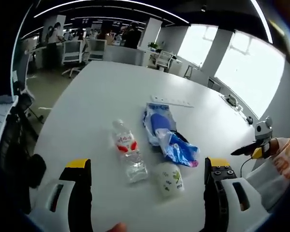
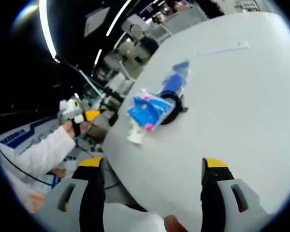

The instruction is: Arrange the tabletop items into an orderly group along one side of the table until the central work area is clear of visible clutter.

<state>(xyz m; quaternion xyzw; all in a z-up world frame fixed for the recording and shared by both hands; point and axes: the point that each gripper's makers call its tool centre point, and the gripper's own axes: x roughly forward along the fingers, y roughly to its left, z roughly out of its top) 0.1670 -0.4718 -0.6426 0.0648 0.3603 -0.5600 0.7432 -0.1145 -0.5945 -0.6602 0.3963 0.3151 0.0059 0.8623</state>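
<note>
- Left gripper view: we see our left gripper [image 1: 147, 186] with its jaws spread wide and nothing between them, raised over the near edge of the white table [image 1: 96, 92].
- Ahead of those jaws a clear bottle [image 1: 128, 151] with a red label lies on its side.
- Just right of the bottle's near end a white cup [image 1: 170, 179] with a green print sits on the table, close to or touching it; we cannot tell which.
- A blue and white bag [image 1: 168, 133] lies crumpled beyond the cup, just beside the bottle, with something dark under it.
- Farther back a white power strip [image 1: 171, 101] lies flat, apart from the bag.
- At the right edge we see the right gripper [image 1: 249, 151], held in a hand with a white sleeve.
- Right gripper view: our right gripper [image 2: 152, 186] also has its jaws wide apart, holding nothing, over the table's edge [image 2: 232, 121].
- The bag [image 2: 152, 108] and cup [image 2: 135, 134] sit near that edge, the cup touching the bag; the strip [image 2: 222, 50] lies beyond.
- The left gripper [image 2: 82, 116] shows at left, off the table; we cannot judge its jaws from here.
- Office desks and chairs fill the background.
</note>
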